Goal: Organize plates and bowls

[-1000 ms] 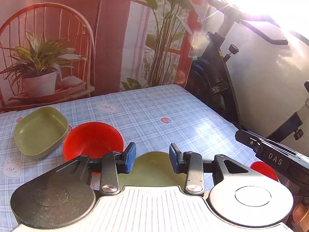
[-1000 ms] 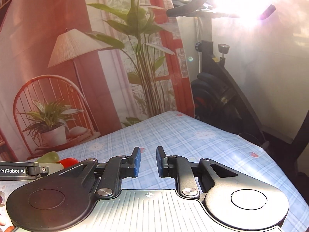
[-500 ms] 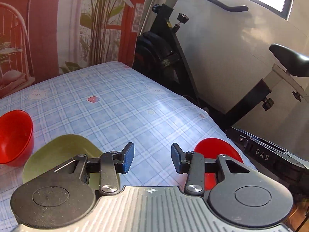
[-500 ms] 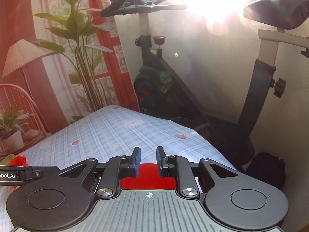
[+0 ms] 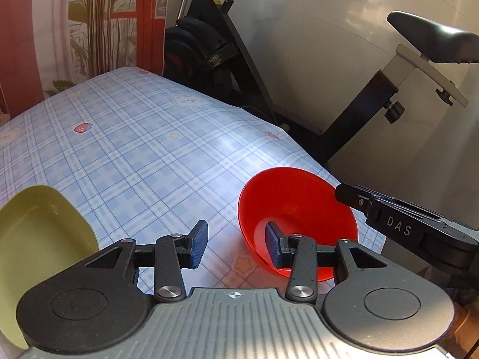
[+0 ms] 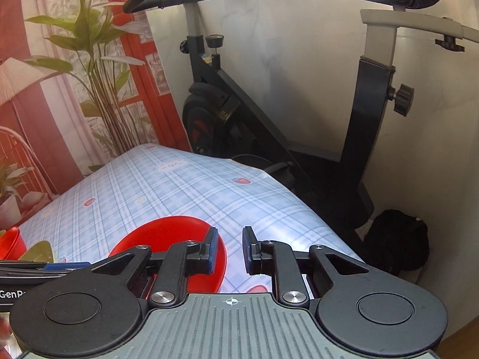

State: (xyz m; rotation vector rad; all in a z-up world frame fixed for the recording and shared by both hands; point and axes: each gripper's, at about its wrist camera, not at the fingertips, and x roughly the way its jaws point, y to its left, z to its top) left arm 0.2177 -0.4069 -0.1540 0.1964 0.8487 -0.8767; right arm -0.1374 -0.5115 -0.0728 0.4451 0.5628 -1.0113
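A red bowl (image 5: pixel 296 206) stands near the table's right edge. My left gripper (image 5: pixel 236 248) is open just above the bowl's near-left rim, with its right pad (image 5: pixel 271 246) in front of the bowl's inside and its left pad over the cloth. My right gripper (image 6: pixel 230 249) is open by a narrow gap at the red bowl's (image 6: pixel 167 236) right rim and holds nothing. In the left wrist view the right gripper's finger (image 5: pixel 347 193) reaches over that rim. A green dish (image 5: pixel 39 239) lies at the left. A second red bowl (image 6: pixel 9 242) shows at the far left.
The table (image 5: pixel 143 149) has a blue plaid cloth, and its right edge drops away close behind the bowl. An exercise bike (image 6: pixel 269 137) stands beside that edge, in front of a white wall. A black bag (image 6: pixel 395 239) lies on the floor.
Both grippers swung right and sank toward the table. The red bowl by the edge came close under both. The second red bowl and the green bowl left the left wrist view.
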